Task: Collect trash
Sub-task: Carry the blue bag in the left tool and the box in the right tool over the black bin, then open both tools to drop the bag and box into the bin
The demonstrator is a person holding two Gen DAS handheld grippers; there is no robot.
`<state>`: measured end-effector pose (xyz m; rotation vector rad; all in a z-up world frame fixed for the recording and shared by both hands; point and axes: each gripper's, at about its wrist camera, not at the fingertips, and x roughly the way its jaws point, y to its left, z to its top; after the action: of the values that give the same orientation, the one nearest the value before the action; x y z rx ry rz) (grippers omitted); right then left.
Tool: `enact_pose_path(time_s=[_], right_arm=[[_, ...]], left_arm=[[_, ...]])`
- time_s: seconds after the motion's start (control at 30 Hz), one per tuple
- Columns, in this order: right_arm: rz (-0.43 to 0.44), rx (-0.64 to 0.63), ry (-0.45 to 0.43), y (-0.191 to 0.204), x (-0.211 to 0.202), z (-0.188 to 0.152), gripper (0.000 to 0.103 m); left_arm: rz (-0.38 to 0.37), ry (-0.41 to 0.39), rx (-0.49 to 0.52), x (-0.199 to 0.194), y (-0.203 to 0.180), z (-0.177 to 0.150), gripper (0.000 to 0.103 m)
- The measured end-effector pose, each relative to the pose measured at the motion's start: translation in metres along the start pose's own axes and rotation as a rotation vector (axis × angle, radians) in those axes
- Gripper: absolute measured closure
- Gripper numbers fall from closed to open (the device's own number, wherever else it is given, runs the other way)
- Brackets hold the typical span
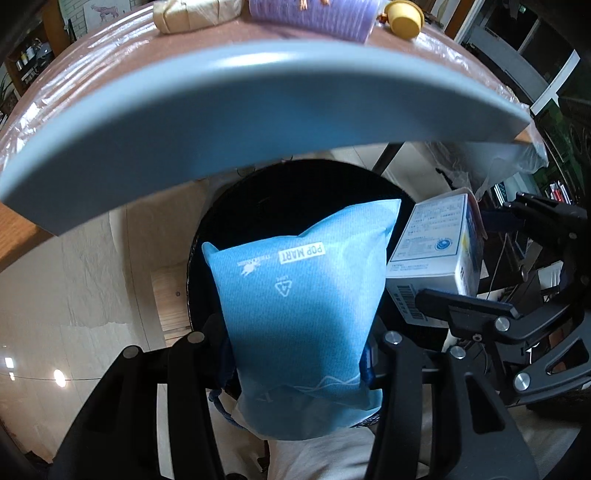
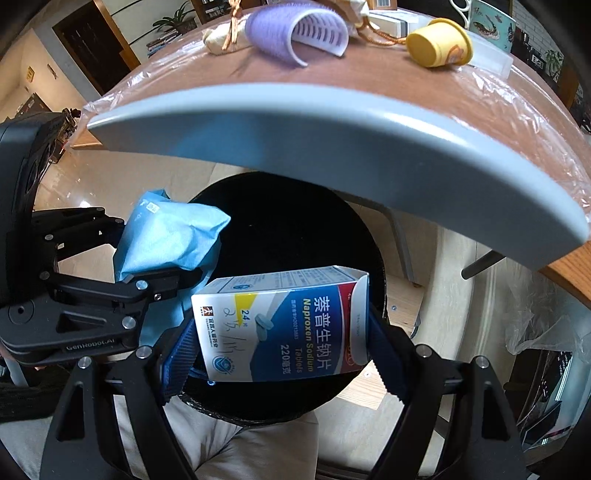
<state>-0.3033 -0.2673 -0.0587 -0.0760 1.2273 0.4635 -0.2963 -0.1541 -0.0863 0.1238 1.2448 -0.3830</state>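
My left gripper (image 1: pixel 295 354) is shut on a blue POP MART bag (image 1: pixel 303 302) and holds it over the round black trash bin (image 1: pixel 280 188) below the table edge. My right gripper (image 2: pixel 284 343) is shut on a white and blue Naproxen tablet box (image 2: pixel 284 325), also over the bin (image 2: pixel 288 221). The box shows at the right in the left wrist view (image 1: pixel 432 251). The blue bag and the left gripper show at the left in the right wrist view (image 2: pixel 166 236).
The grey-edged table (image 2: pixel 295 129) hangs over the bin. On it lie a purple hair roller (image 2: pixel 295 33), a yellow cup (image 2: pixel 439 44) on its side and a beige pouch (image 1: pixel 192 14). A table leg (image 2: pixel 402 240) stands behind the bin.
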Motion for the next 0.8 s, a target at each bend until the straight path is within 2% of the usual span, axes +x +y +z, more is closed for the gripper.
enact_pose_path(time_s=[0.37, 0.47, 0.53, 0.8], right_arm=[[-0.015, 0.002, 0.008, -0.002, 0.008, -0.001, 0.023], [-0.035, 0.009, -0.001, -0.001, 0.004, -0.001, 0.019], [-0.047, 0.012, -0.005, -0.001, 0.003, -0.002, 0.016], [-0.034, 0.035, -0.006, -0.006, -0.006, -0.006, 0.014]], left_arm=[[0.014, 0.003, 0.023, 0.009, -0.010, 0.003, 0.052], [0.030, -0.017, 0.031, 0.007, -0.013, 0.005, 0.043], [0.042, -0.029, 0.030, 0.004, -0.012, 0.005, 0.032], [-0.012, -0.036, -0.027, -0.001, 0.000, 0.005, 0.027]])
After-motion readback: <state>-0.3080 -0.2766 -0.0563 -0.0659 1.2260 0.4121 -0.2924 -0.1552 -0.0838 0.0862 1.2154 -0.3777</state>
